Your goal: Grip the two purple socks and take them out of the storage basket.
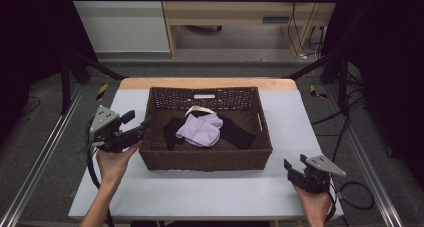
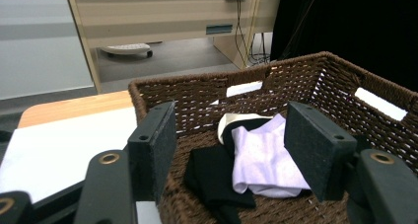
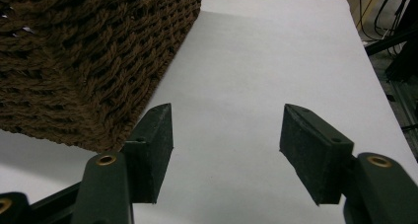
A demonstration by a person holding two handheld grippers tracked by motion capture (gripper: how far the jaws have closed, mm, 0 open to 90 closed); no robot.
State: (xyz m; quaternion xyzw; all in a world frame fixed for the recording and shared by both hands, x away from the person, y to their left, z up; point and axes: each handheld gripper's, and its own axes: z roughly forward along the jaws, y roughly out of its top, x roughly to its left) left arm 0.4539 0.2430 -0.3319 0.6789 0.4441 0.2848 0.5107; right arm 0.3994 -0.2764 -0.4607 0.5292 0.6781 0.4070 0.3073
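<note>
Left hand-held gripper (image 1: 142, 127) gapes at the basket (image 1: 205, 159) rim; right hand-held gripper (image 1: 295, 168) gapes, empty.

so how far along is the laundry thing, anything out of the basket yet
Nothing is out yet. The lavender garment and black garment lie in the wicker basket, and nothing lies on the white tabletop. In hand: the left gripper is at the basket's left rim, jaws open and empty. The right gripper sits open off the basket's right corner. All picking remains.
</note>
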